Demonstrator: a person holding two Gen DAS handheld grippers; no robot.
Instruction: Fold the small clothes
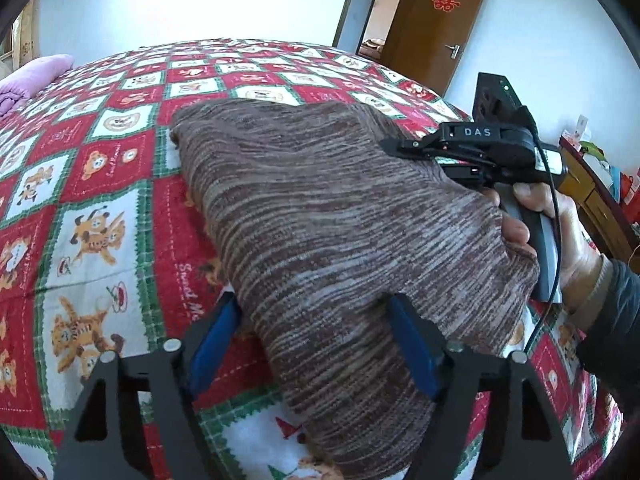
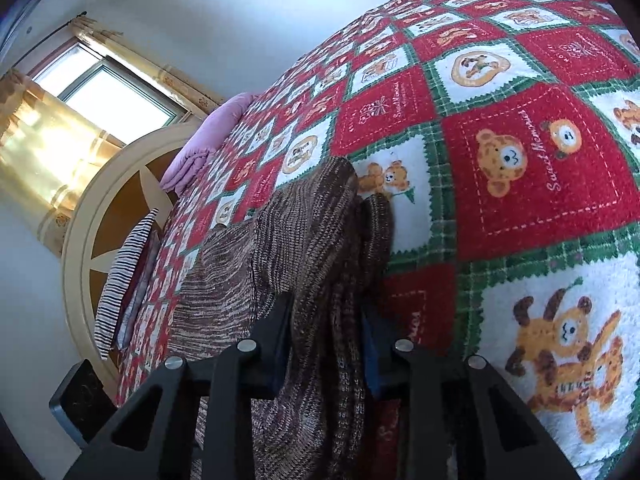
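The bedspread (image 1: 100,168), a red, green and white patchwork of bears, covers the whole bed and is the folding surface. On it lies the brown knit garment (image 1: 328,232), running from about 11 o'clock in the left wrist view down to 6 o'clock, with one edge raised off the cover at 3 o'clock.

The right gripper (image 2: 326,344) is closed down on a bunched, hanging fold of that knit, both of its fingers (image 2: 276,336) pressed into the cloth; in the left wrist view it appears at 3 o'clock, carried by the person's hand (image 1: 560,240).

The left gripper (image 1: 316,340) stands fairly wide, its 2 blue pads (image 1: 412,344) astride the near end of the garment at 6 o'clock. The right pad touches the knit; the left pad stands clear of it, so I judge nothing is gripped yet.

The step in hand looks like taking both ends before folding across. To do it well, the left jaws should probably close on the full layered edge, not only the top ply, since loose knit stretches and slips. Both grips should then rise level, keeping the cloth lightly taut so the fold line lands straight.
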